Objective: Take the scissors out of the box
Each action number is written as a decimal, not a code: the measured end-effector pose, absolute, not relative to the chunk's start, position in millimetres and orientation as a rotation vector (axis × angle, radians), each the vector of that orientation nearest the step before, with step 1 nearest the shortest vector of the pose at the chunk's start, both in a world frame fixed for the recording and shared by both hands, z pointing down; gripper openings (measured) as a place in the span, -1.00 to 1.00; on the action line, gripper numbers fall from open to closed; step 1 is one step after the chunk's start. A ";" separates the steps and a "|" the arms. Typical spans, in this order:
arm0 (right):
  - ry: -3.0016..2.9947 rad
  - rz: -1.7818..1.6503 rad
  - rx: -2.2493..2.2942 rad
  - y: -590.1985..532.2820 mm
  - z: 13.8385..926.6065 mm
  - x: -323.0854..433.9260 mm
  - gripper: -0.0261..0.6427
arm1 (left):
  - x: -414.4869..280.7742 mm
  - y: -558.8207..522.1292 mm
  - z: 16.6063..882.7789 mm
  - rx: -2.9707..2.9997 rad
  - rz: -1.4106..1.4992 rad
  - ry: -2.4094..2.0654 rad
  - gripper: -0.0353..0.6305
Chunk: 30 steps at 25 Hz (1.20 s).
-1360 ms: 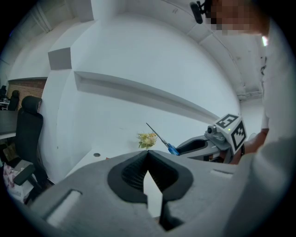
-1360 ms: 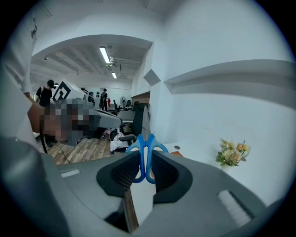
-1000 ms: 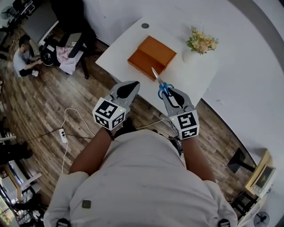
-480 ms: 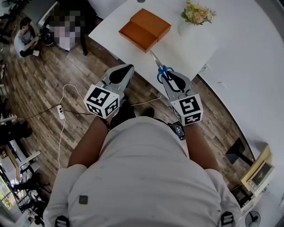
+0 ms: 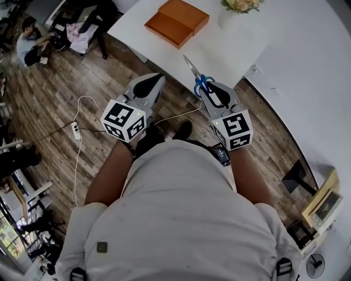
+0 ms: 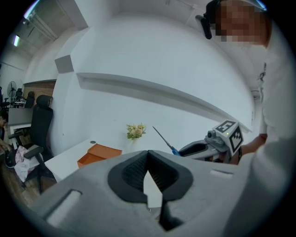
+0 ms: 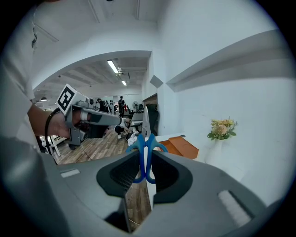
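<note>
- Head view: the right tool (image 5: 205, 89) pinches the blue handles of the scissors (image 5: 192, 67). The closed blades point away from the person toward the white counter (image 5: 230, 52).
- Head view: the scissors are out of the orange box (image 5: 176, 22) and held in the air by the counter's near edge, well apart from the box. The box lies on the counter, and its inside cannot be seen from here.
- Head view: the left tool (image 5: 155, 78) is beside the right one, over the wooden floor (image 5: 49, 104). From above, its pads are hard to judge.
- Head view: the flowers (image 5: 240, 4) are cut off by the top edge.
- Left gripper view: this view settles what the head view cannot. The left tool's tips are pressed together with nothing between them, and only a thin wedge of light shows below the tips.
- Left gripper view: the right tool appears side-on with its marker cube (image 6: 230, 134), and the blade slants up and to the left. Only a speck of the blue handles shows. The box is small, and whether it is open cannot be told.
- Right gripper view: both blue loops sit between the pads, which press on them from either side. The blade is edge-on, so it is a thin sliver that is hard to pick out from the background.
- Right gripper view: the box and a white vase (image 7: 212, 152) stand beyond on the counter. The left tool crosses the left side. Only this view shows the long room behind, where distant people are too small to describe.
</note>
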State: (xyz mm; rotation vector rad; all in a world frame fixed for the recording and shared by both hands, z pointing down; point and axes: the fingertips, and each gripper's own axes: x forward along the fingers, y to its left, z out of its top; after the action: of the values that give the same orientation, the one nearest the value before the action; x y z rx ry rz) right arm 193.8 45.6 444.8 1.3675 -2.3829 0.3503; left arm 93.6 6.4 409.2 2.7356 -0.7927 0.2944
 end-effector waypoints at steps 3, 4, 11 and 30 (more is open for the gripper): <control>-2.376 0.339 1.371 58.9 442.2 185.1 -0.62 | 86.1 21.0 408.3 2.748 0.287 -0.767 -0.88; -2.373 0.330 1.375 62.9 439.7 181.3 -0.62 | 82.2 25.5 407.2 2.755 0.283 -0.758 -0.88; -2.338 0.314 1.461 90.7 423.3 147.6 -0.62 | 47.1 52.8 396.3 2.789 0.257 -0.676 -0.88; -2.327 0.301 1.535 180.3 414.3 11.0 -0.62 | -85.7 133.0 381.1 2.857 0.223 -0.575 -0.88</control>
State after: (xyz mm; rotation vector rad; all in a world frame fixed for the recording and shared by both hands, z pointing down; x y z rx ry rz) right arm 11.0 180.3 414.3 1.5351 -2.3275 0.3014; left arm -85.7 133.0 381.1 2.8569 -0.5749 0.2228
